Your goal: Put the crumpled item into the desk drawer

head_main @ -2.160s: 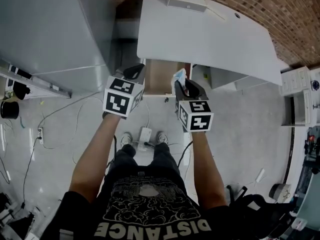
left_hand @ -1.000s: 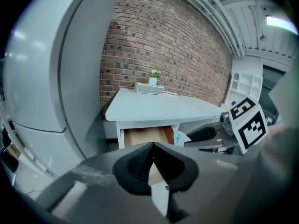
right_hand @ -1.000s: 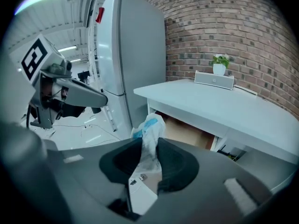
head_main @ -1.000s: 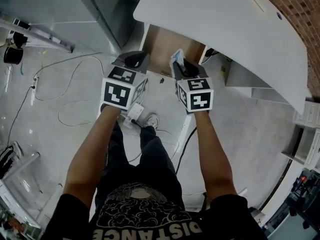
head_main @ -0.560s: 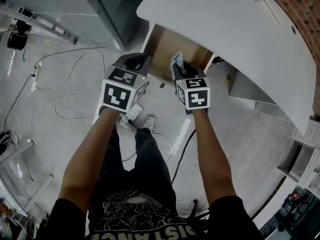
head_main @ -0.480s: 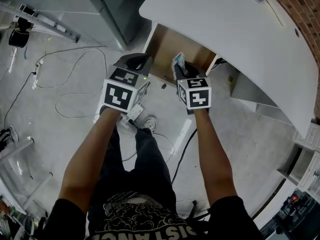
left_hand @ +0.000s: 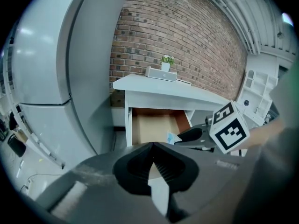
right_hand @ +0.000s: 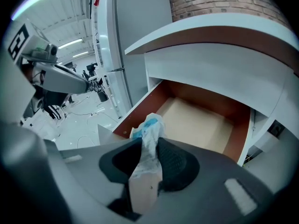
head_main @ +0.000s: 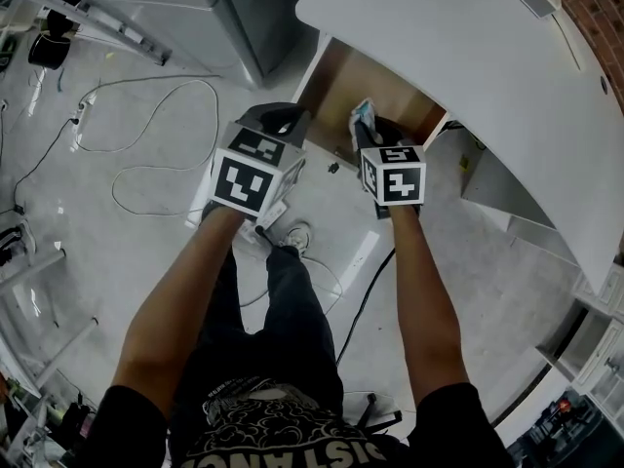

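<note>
Crumpled wrapper (right_hand: 148,133), clenched in the fingers of the right gripper (right_hand: 149,161), is held above the front edge of the open drawer (right_hand: 198,120), ready for release inside. The left gripper (left_hand: 153,164), its fingers closed on nothing, is held aside, left of the drawer.

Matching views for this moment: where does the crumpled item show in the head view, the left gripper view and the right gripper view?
Head view: crumpled item upper centre, at the front edge of the drawer.
Left gripper view: small pale scrap right of centre, at the drawer's front.
Right gripper view: centre, pinched in the right tongs.
Shared landmark: the open drawer's wooden inside.
</note>
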A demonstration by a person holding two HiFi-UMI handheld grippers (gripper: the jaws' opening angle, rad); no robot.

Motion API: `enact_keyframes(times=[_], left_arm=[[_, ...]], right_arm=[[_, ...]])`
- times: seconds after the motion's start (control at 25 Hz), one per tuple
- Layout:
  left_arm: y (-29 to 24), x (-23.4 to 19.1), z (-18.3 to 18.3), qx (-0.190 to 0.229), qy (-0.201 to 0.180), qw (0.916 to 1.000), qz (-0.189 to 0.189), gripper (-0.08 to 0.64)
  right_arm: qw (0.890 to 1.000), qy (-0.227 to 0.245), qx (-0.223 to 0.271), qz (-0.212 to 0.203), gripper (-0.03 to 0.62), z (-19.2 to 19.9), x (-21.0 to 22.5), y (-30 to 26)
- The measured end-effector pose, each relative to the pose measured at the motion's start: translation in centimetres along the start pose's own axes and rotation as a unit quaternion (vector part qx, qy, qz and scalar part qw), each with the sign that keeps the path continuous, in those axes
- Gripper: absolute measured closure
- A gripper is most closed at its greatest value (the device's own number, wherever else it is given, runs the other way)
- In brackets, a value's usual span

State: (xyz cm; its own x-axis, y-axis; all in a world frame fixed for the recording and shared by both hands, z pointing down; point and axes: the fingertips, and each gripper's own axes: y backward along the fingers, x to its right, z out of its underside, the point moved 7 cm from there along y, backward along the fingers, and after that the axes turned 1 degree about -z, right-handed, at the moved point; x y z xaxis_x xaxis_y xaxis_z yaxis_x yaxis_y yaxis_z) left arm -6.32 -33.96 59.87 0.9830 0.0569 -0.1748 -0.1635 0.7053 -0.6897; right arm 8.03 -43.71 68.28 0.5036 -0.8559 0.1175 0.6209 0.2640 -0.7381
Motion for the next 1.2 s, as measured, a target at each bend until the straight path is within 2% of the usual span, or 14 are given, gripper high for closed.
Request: enact_keyframes(times=[0.32,0.48,0.64,0.92,1.2], left_arm=[[-0.1,-0.5,0.5,0.004,0.004,0.9999,-0.009,0.561],[-0.1,-0.4,0.5,0.002,-0.001,0.9999,-0.013,0.561],[0.5,-0.6,0.5,0.004,0.001,0.9998,-0.017,0.560],[2.7,-0.6,-0.3,0.012,0.001,0.9996,-0.025,0.561],[5.6,0.4,-3.8,0.043,-0.021,0.9985,-0.027,0.561]], right_arm=[[1.000,-0.008,-0.007,-0.003,0.474,0.4,-0.1,-0.6],[1.000,-0.022,-0.011,-0.008,0.423,0.8,0.2,-0.6],[1.000,-0.025,-0.007,-0.009,0.417,0.6,-0.2,-0.3],[0.999,-0.032,0.006,-0.007,0.419,-1.0,-1.4,1.9],[0.999,-0.031,0.039,0.002,0.419,-4.2,-2.0,5.8]])
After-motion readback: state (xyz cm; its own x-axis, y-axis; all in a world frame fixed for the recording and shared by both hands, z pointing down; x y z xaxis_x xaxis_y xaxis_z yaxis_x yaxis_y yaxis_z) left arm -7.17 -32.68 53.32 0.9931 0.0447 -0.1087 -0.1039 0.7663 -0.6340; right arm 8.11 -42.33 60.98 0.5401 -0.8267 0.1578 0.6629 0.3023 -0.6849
